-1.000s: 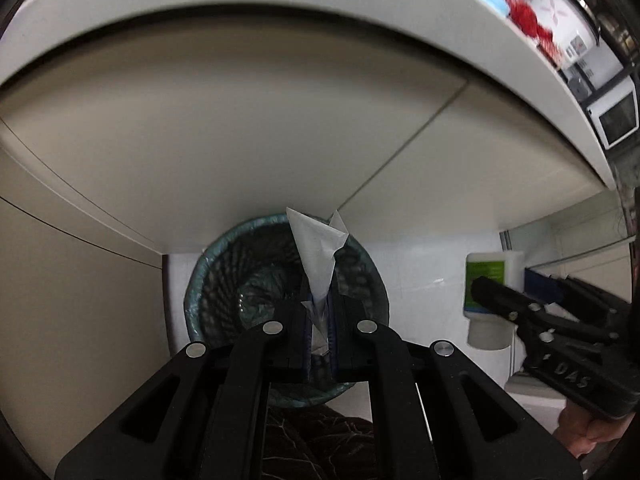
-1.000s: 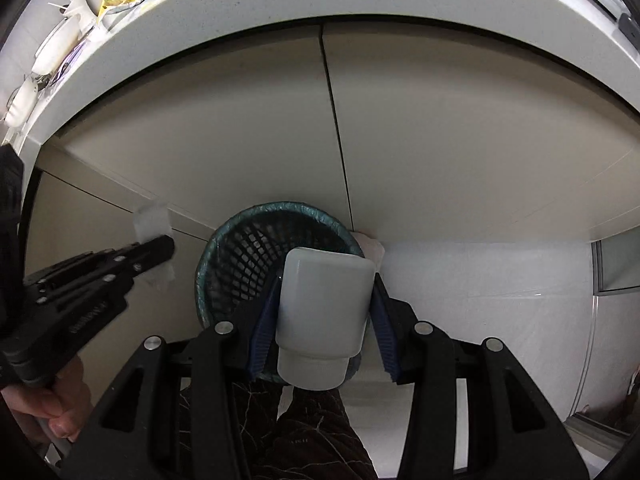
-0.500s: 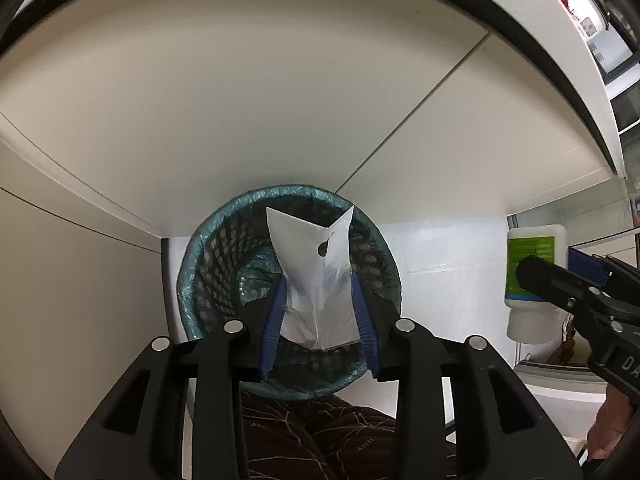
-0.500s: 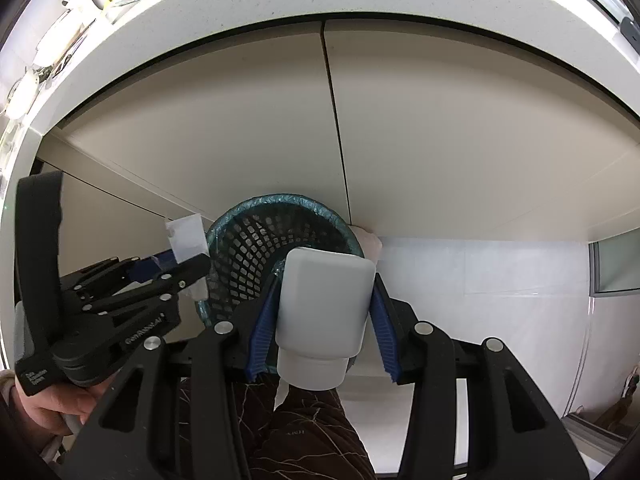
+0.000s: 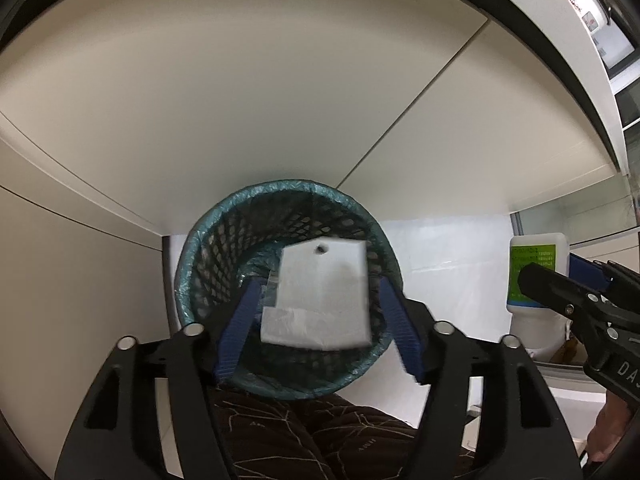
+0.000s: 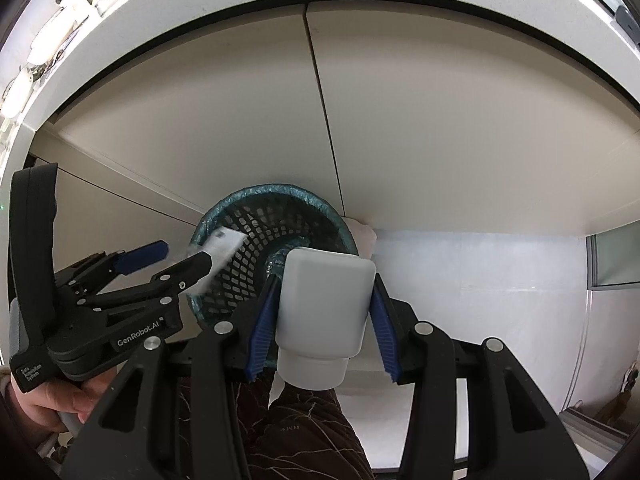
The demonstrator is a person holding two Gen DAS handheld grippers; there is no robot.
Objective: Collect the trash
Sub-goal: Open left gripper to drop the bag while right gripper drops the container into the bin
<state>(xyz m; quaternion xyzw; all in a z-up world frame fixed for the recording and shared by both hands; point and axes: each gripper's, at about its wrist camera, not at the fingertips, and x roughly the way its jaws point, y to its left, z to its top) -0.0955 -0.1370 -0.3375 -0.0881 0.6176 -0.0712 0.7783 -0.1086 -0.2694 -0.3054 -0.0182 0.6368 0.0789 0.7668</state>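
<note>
A teal-lined mesh trash bin (image 5: pixel 200 240) stands on the floor against the cabinet, right under both grippers. My left gripper (image 5: pixel 318 284) points down over its mouth with its jaws opening. A white plastic wrapper (image 5: pixel 320 296) hangs loose and blurred between the blue pads (image 5: pixel 240 320), touching neither. My right gripper (image 6: pixel 326 280) is shut on a white bottle (image 6: pixel 326 308) above the bin's near right rim (image 6: pixel 280 194). The left wrist view shows that bottle's green label (image 5: pixel 532 272). In the right wrist view the left gripper (image 6: pixel 182 254) stands open at the bin's left edge, the wrapper (image 6: pixel 220 248) at its tips.
Beige cabinet doors (image 5: pixel 240 100) rise behind the bin under a white countertop (image 6: pixel 280 8) that carries small items. White floor (image 6: pixel 460 280) lies to the right. A person's leg in dark patterned trousers (image 5: pixel 300 440) is below the grippers, and a hand (image 6: pixel 52 404) holds the left gripper.
My left jaws have spread from shut to wide, letting go of the wrapper, which has opened out flat over the bin. The right gripper and its bottle have stayed put.
</note>
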